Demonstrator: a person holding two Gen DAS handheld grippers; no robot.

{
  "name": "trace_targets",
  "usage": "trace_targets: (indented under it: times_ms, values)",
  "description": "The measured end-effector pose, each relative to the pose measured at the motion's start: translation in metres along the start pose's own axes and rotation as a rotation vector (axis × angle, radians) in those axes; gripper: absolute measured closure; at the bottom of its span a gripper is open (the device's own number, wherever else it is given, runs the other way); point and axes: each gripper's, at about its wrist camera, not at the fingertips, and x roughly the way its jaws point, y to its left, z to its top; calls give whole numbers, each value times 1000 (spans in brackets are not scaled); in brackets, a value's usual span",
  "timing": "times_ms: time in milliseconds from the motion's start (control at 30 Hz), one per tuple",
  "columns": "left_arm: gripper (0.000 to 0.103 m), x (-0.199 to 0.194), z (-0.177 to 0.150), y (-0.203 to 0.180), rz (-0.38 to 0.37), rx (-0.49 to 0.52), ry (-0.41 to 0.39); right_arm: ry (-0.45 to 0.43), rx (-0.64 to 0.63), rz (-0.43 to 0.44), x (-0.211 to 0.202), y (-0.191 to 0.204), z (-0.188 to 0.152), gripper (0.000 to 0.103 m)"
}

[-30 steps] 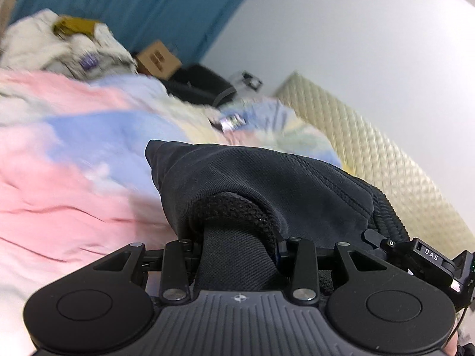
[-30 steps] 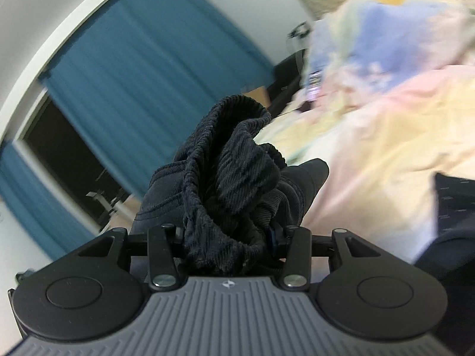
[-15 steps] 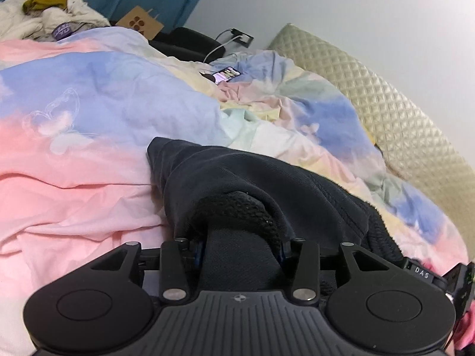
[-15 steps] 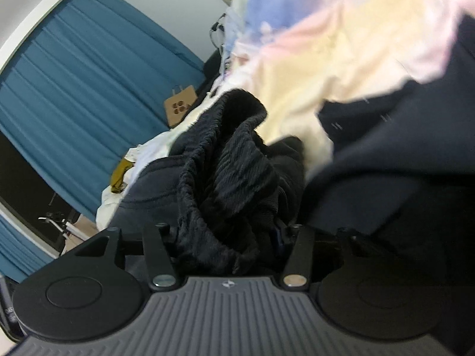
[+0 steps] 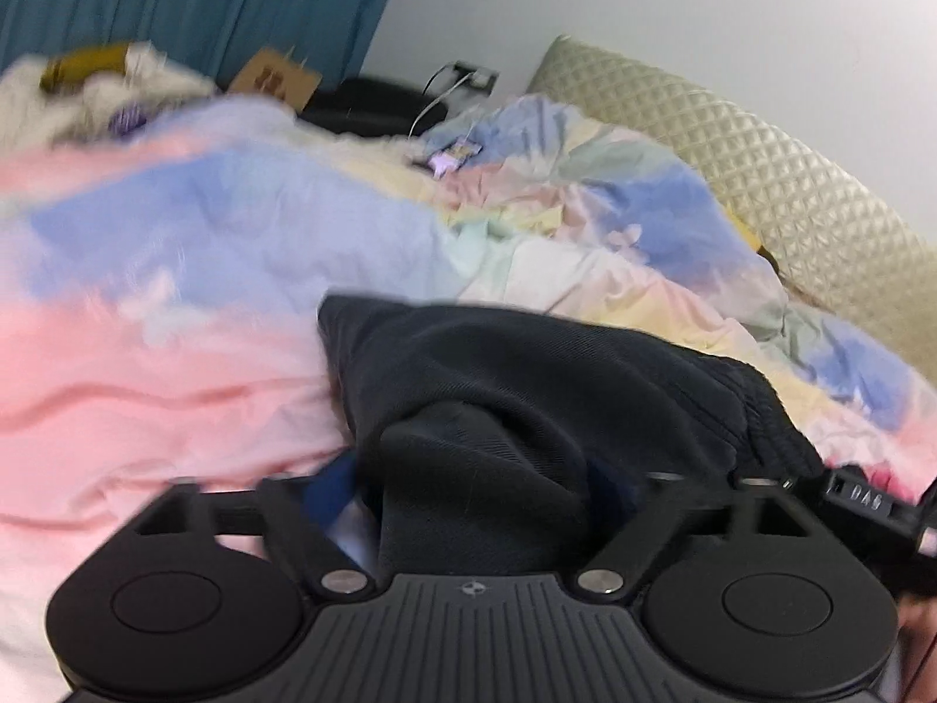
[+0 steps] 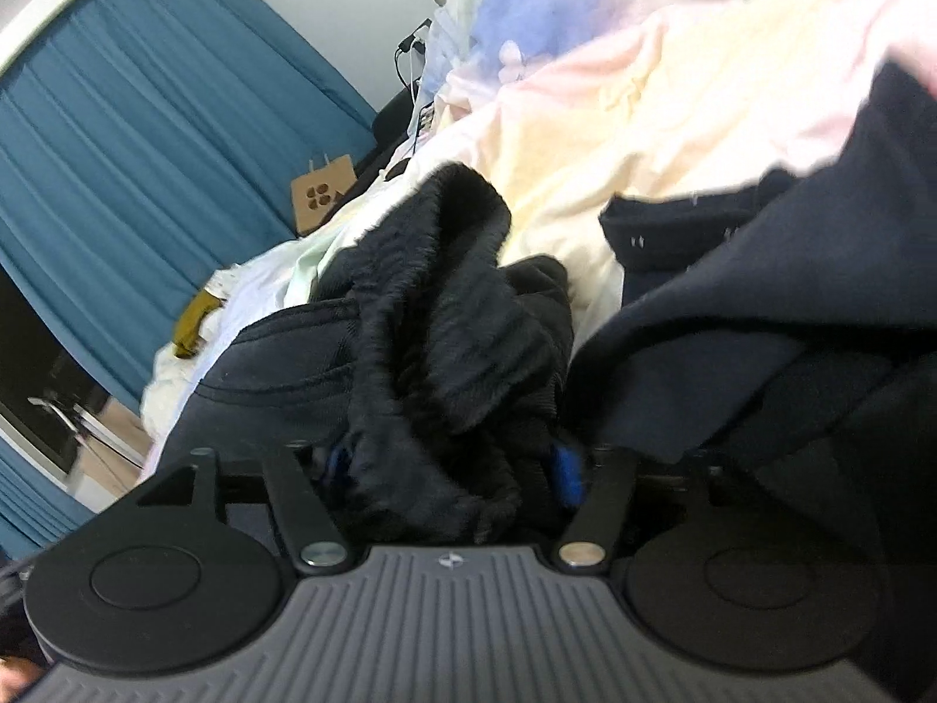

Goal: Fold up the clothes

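A dark navy garment with a ribbed waistband lies on a pastel bedspread. My left gripper has its jaws spread wide, with the cloth loosely bunched between them. My right gripper also stands spread, with the ribbed waistband bunched between its fingers. More of the dark garment hangs at the right of the right wrist view. The fingertips are hidden by cloth in both views.
A cream quilted headboard runs along the right. A phone lies on the bedspread. A pile of pale clothes and a cardboard box sit far back by a blue curtain.
Both grippers' jaws have spread apart from their tight grip on the cloth. The left view has swung and blurred; the garment has sunk onto the bedspread.
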Motion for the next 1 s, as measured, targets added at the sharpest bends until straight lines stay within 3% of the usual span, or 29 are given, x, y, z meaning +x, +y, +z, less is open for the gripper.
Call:
trace_targets:
  times_ms: [67, 467, 733, 1000]
  values:
    - [2, -21, 3, -4, 9, 17, -18, -39, -37, -25, -18, 12, 0, 0]
    - [0, -152, 16, -40, 93, 115, -126, -135, -261, -123, -126, 98, 4, 0]
    - [0, -249, 11, -60, 163, 137, -192, -171, -358, -116, -194, 161, -23, 0]
    - [0, -339, -14, -73, 222, 154, -232, -174, -420, -121, -245, 205, -66, 0]
